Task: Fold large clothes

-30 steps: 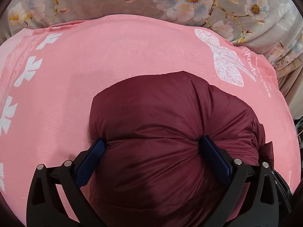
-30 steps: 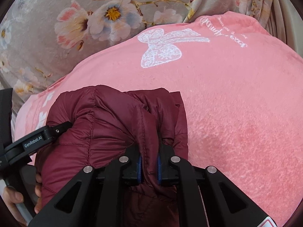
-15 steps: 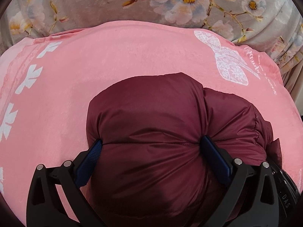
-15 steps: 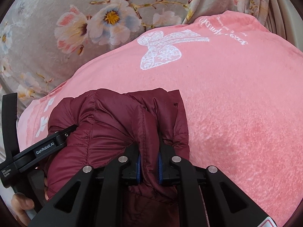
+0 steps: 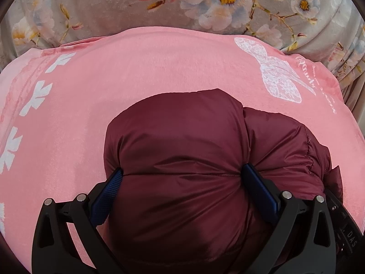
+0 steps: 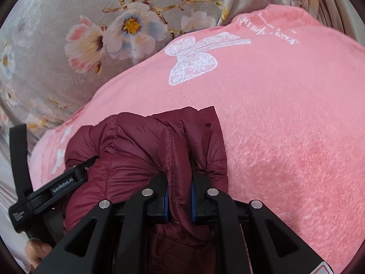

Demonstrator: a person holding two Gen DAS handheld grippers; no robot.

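Left wrist view: one maroon puffer jacket point(image 5: 182, 159) lies bundled on one pink blanket point(image 5: 114, 73), which bears one white bow print point(image 5: 280, 77) and a row of white leaf prints at its left edge. The left gripper point(image 5: 182, 178) has its two blue-padded fingers point(image 5: 109, 189) set wide and pressed into the sides of a thick fold of the jacket. A grey floral sheet point(image 5: 114, 6) lies beyond the blanket.

Right wrist view: the right gripper point(image 6: 180, 196) has its two fingers nearly together, clamped on a narrow ridge of the same jacket point(image 6: 141, 155). The left gripper's black frame point(image 6: 57, 187) enters at the left, with one hand point(image 6: 37, 251) partly visible below it.
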